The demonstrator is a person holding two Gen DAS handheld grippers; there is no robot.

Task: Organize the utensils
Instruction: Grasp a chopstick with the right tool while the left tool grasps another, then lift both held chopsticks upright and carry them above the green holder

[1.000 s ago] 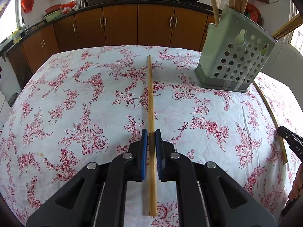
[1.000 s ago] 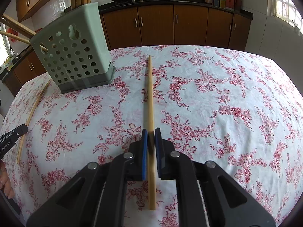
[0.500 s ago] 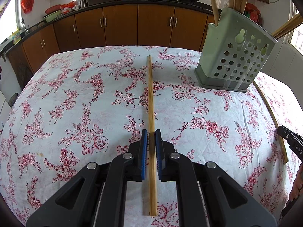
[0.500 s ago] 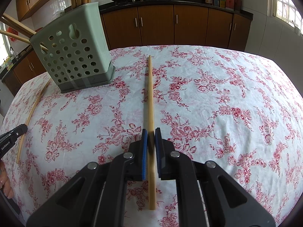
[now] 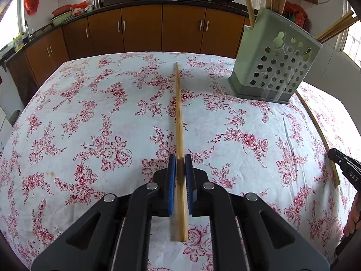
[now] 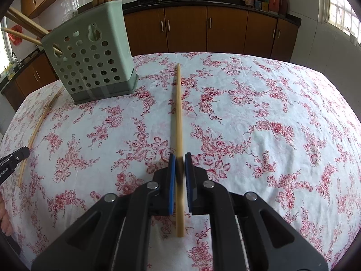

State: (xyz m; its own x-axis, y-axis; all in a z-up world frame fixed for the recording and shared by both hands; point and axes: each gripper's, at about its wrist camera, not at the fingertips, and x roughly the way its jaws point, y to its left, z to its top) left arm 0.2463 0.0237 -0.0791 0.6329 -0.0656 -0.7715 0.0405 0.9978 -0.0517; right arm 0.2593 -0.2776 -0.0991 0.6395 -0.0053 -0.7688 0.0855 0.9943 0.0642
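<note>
My left gripper (image 5: pixel 180 160) is shut on a long wooden chopstick (image 5: pixel 178 113) that points forward over the floral tablecloth. My right gripper (image 6: pixel 179 159) is shut on another long wooden chopstick (image 6: pixel 177 113) the same way. A green perforated utensil holder (image 5: pixel 274 61) stands at the back right in the left wrist view and at the back left in the right wrist view (image 6: pixel 90 61); several chopsticks stick out of it. In each view the other gripper shows only as a black tip at the frame edge.
The table has a white cloth with red flowers (image 5: pixel 90 117). Brown kitchen cabinets (image 5: pixel 140 29) run behind the table, with woks on the counter.
</note>
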